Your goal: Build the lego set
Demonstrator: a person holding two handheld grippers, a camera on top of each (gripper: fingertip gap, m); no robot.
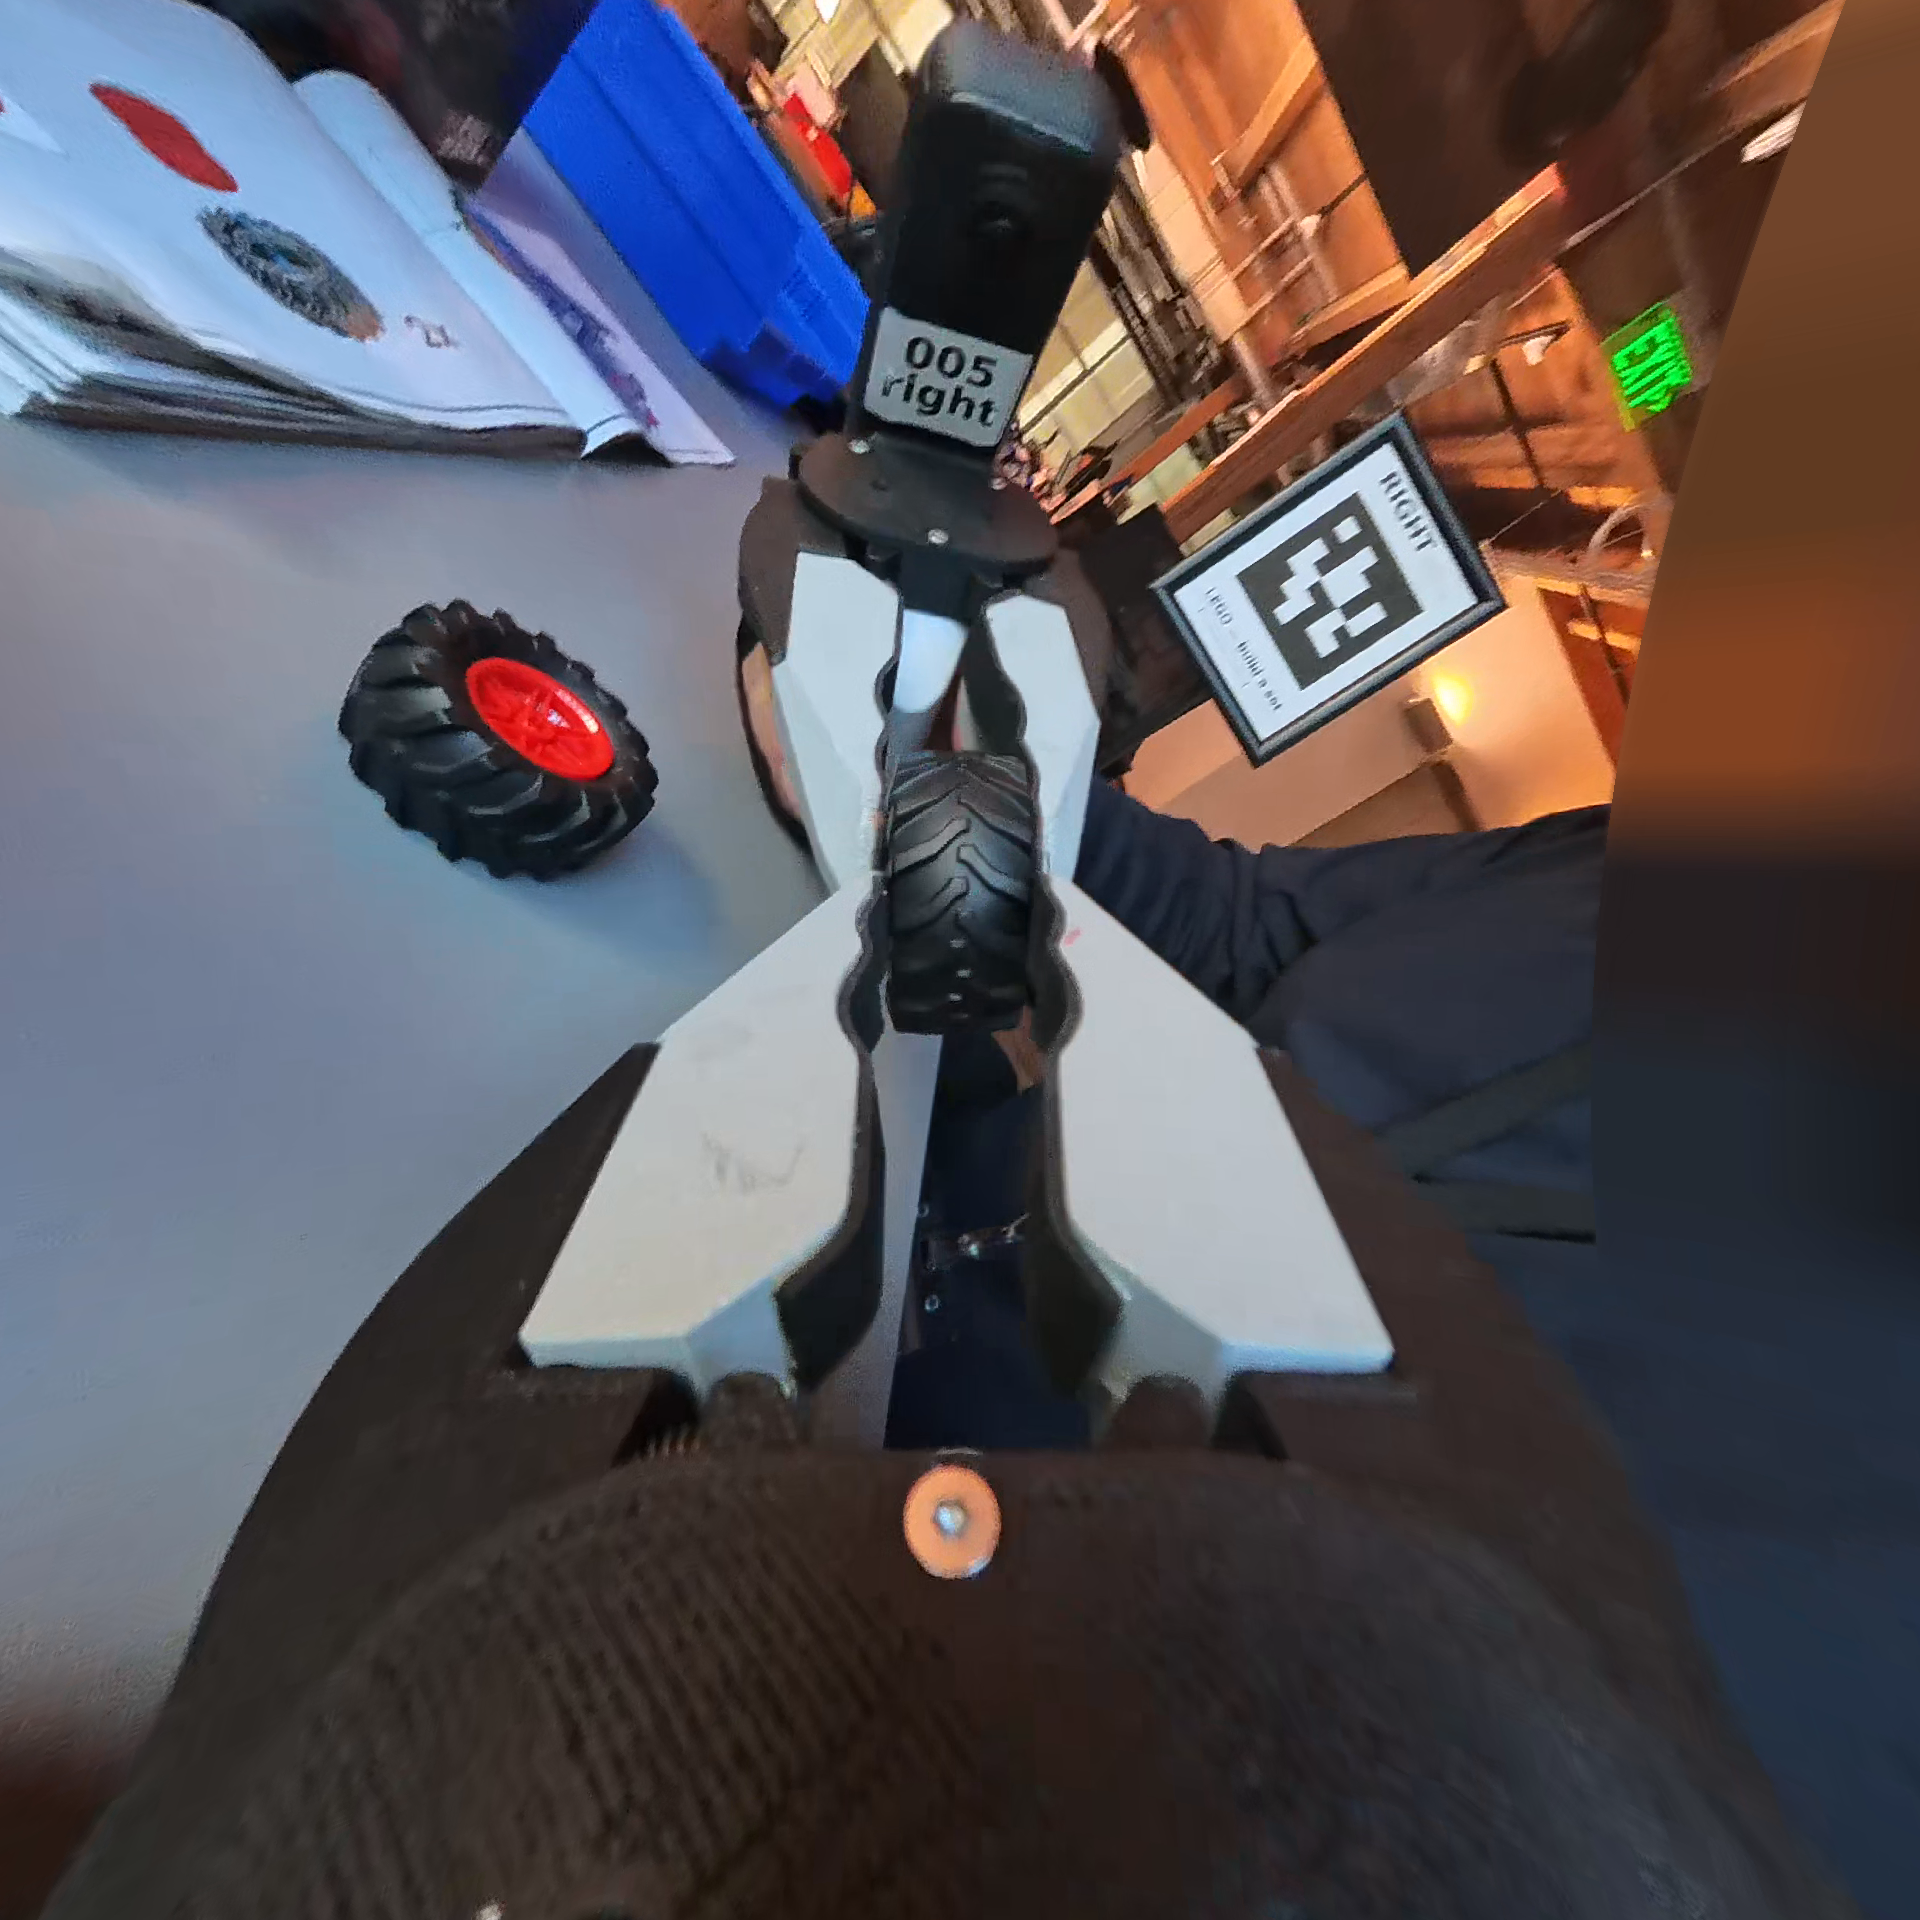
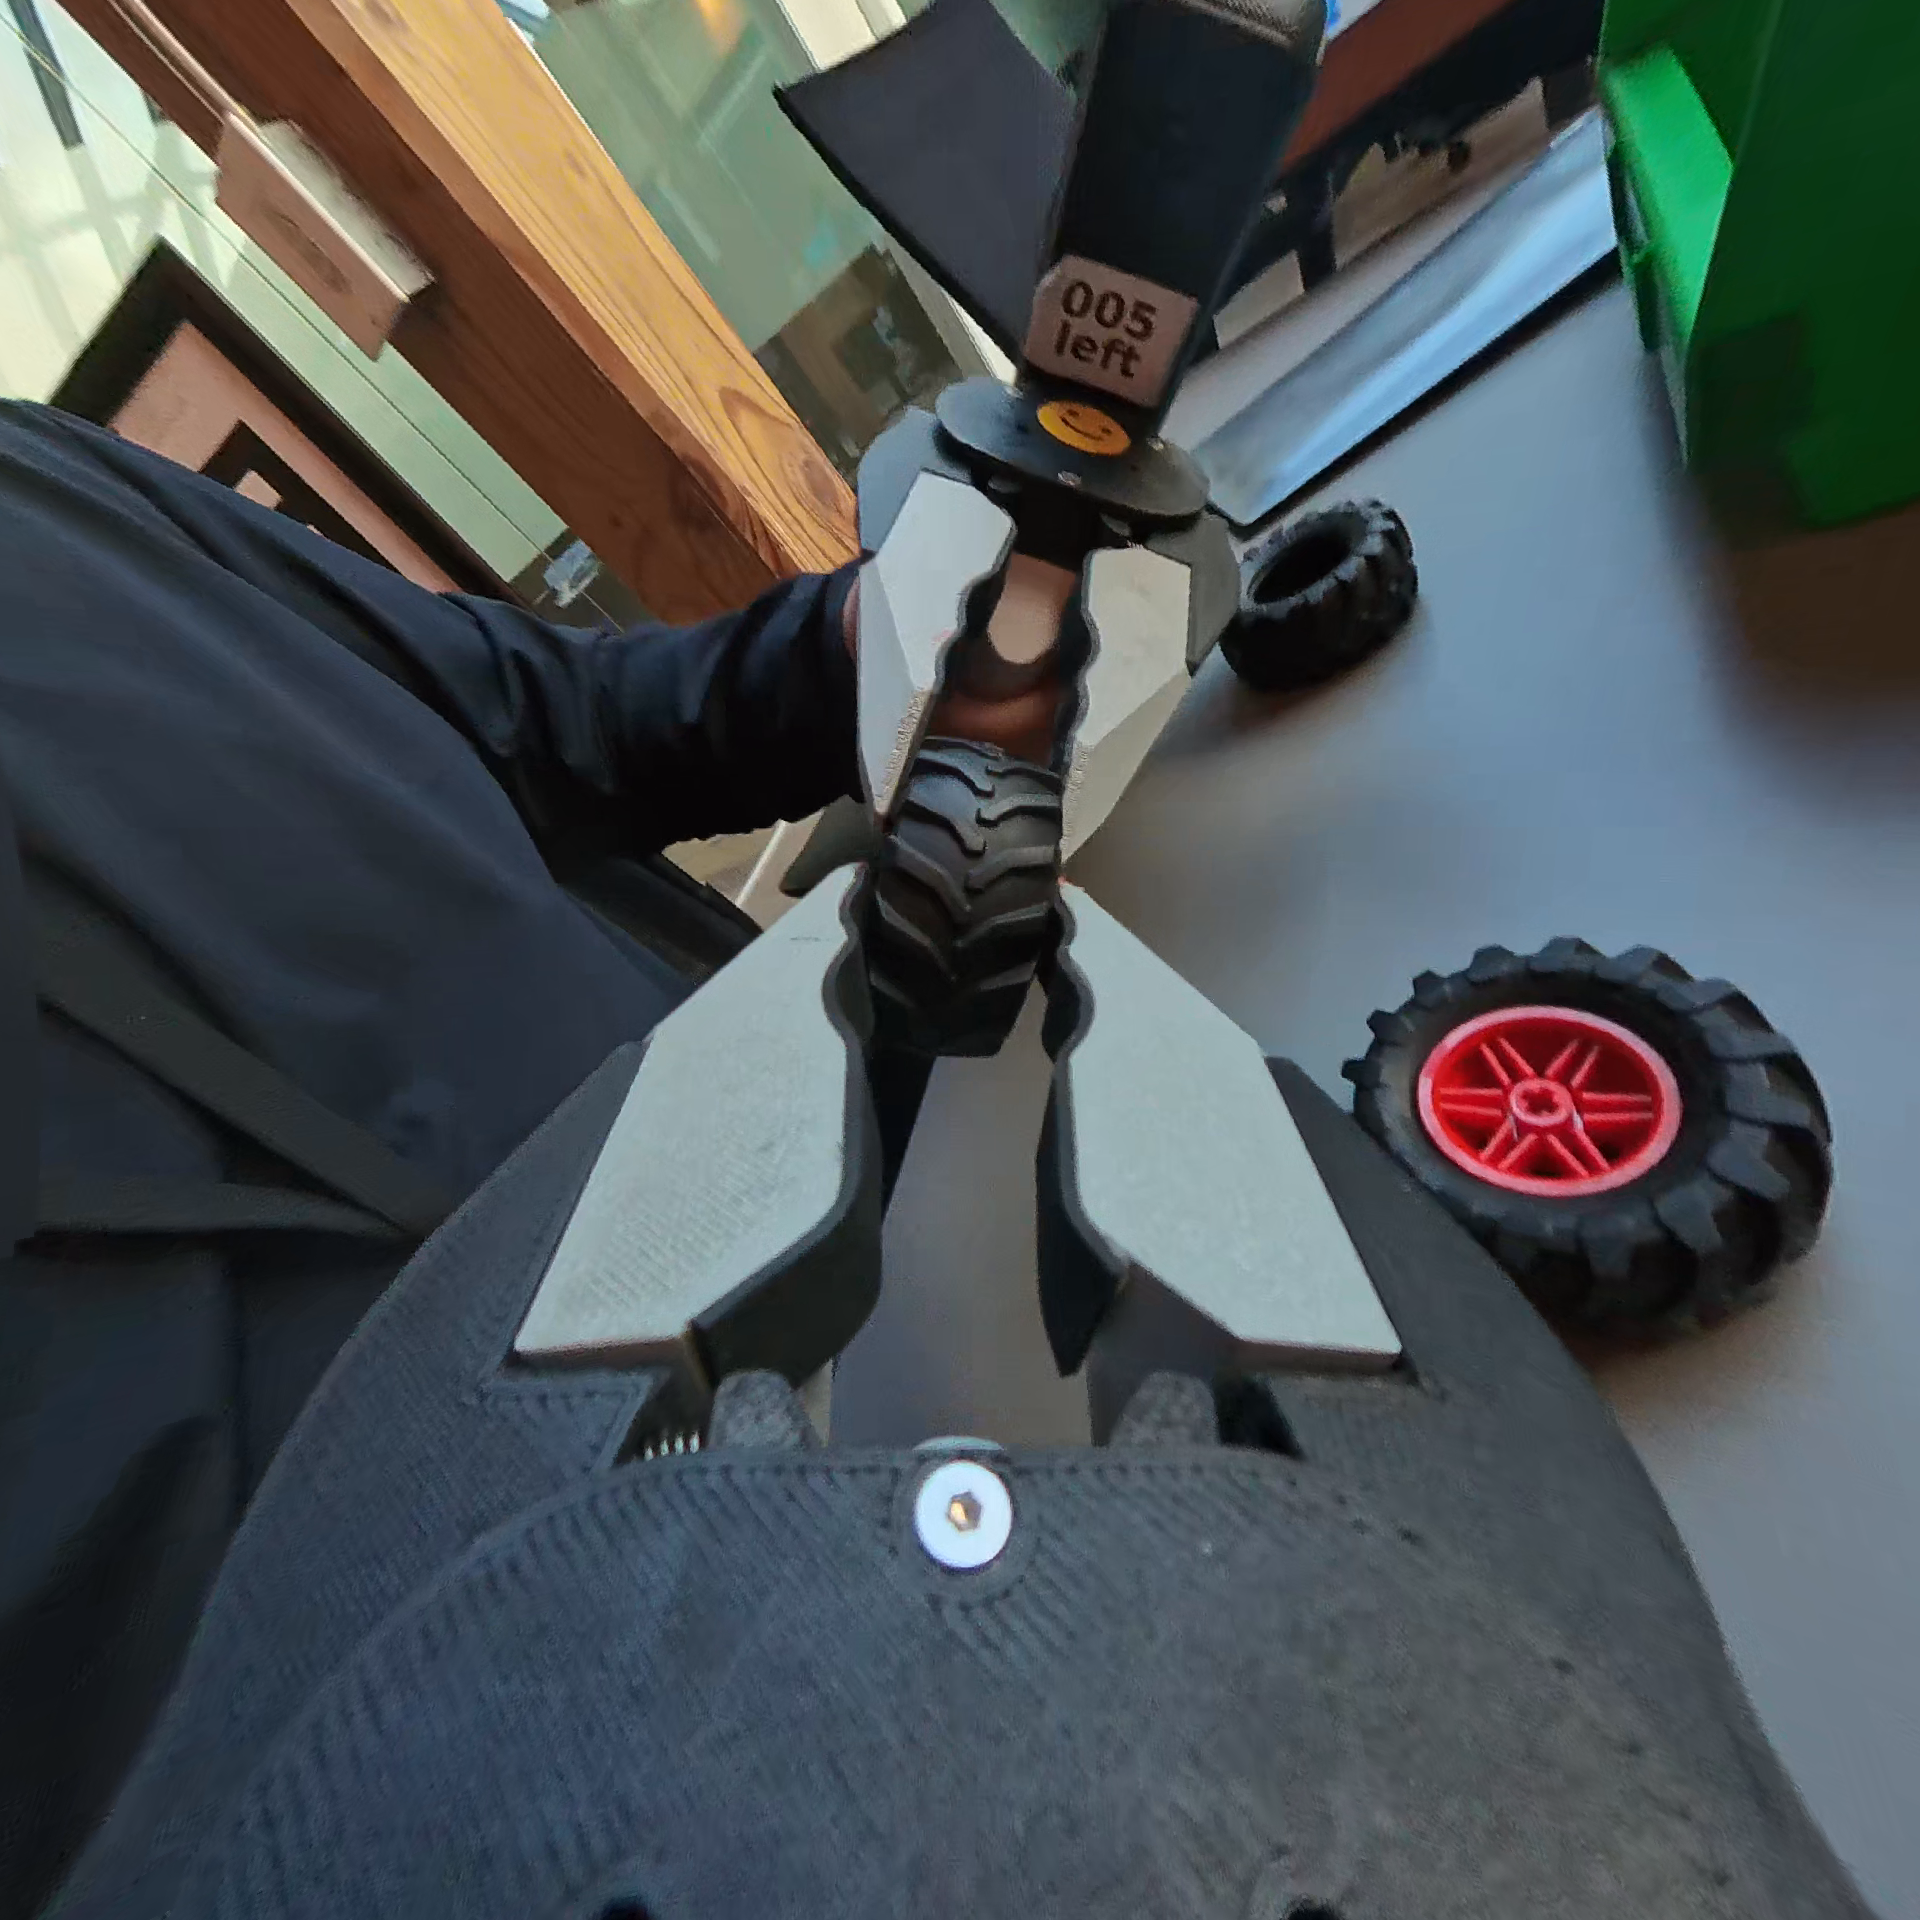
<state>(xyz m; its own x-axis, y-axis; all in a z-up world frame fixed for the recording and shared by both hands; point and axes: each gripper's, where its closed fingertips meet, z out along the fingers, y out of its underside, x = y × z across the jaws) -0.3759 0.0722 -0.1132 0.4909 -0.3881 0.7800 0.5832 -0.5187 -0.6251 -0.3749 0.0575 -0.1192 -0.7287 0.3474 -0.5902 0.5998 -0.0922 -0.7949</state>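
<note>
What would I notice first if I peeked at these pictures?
Probably the black tyre pinched in mid-air between the left gripper and right gripper, whose jaws meet tip to tip. Next, the wheel with a bright red hub lying on the grey table, and a bare tyre farther back.

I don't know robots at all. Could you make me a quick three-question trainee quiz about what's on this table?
1. True or false: both the left claw and the right claw grip the same black tyre.
2. What colour is the hub of the finished wheel lying on the table?
3. The bare tyre with no hub lies: A) on the table, B) in the green bin, C) on the open booklet.

Key: 1 true; 2 red; 3 A.
</note>
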